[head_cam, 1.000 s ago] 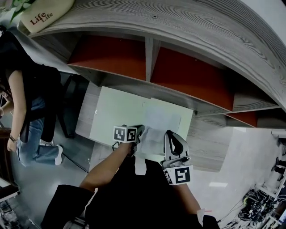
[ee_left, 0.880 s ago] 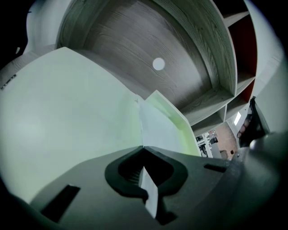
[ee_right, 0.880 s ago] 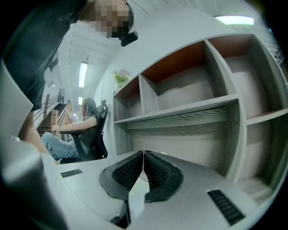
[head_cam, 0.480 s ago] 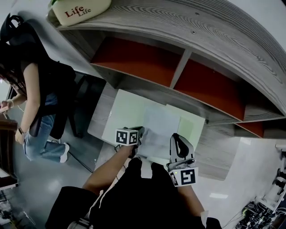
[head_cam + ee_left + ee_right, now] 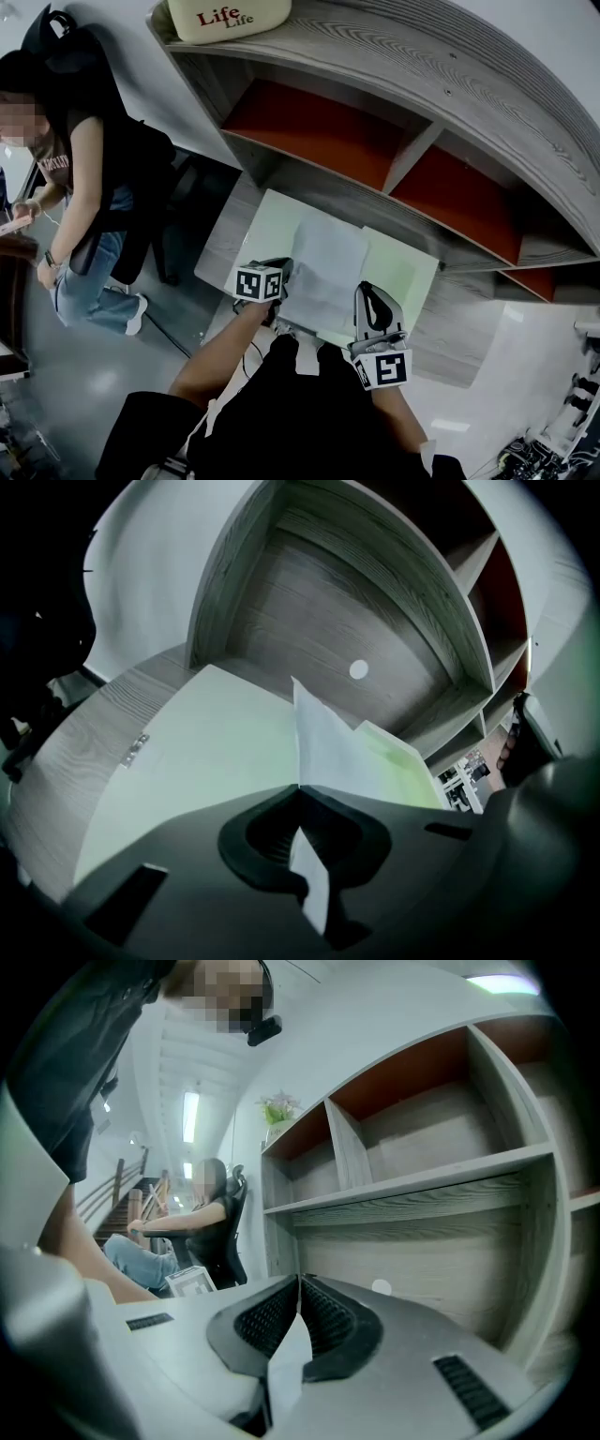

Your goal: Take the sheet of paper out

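Shelf unit [image 5: 375, 141] behind wood worktop [image 5: 223, 239], green mat [image 5: 405, 272] on top. Left gripper [image 5: 279, 275] is clamped on sheet of paper [image 5: 323, 267], which runs away toward the shelves. Right gripper [image 5: 372, 298] is closed just beside it.

We note a wood-grain shelf unit [image 5: 422, 56] with red-backed compartments, a "Life" cushion [image 5: 228, 17] on top, and a seated person [image 5: 89, 159] beside it.
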Motion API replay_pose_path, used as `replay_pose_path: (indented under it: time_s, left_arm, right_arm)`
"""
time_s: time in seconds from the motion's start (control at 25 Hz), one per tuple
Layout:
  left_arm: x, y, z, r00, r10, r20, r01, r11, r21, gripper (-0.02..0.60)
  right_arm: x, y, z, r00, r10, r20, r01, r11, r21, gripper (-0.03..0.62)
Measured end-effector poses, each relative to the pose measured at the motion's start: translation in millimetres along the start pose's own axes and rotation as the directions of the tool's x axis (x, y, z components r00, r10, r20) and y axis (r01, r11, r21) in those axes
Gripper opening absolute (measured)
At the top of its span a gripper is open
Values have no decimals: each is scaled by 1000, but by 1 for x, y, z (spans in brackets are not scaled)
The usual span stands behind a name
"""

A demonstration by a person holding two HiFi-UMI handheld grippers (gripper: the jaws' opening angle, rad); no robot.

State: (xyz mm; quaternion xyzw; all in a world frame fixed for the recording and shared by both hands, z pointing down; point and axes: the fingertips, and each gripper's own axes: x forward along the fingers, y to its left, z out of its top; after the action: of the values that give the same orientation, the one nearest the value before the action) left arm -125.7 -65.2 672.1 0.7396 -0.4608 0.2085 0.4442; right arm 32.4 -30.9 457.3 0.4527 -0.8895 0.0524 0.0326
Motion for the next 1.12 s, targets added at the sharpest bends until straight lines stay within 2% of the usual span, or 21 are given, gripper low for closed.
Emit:
replay_pose_path:
  time_s: [0.32,0.6,0.84,1.0,1.12]
  left_arm:
    - [-28,18,15,997,56,61,-58,997,43,6]
    - [-64,16,42,979,101,177,-128,980,151,8]
    - [-99,1,63,948,109,301,-180,959,220,6]
    - [-120,-13,73,920,75,384,-165,965,206,8]
    - [-138,-25,81,890,50,454,-168,960,224,6]
  right_arm:
    - [13,17,0,999,35,-7,-35,999,-16,25]
    - [23,32,4,998,65,-1,-65,997,-30,25]
    - [31,43,15,996,87,18,-86,995,-49,25]
    - [32,49,21,995,99,23,-98,993,-69,25]
    - [31,53,21,994,107,18,-105,991,-81,25]
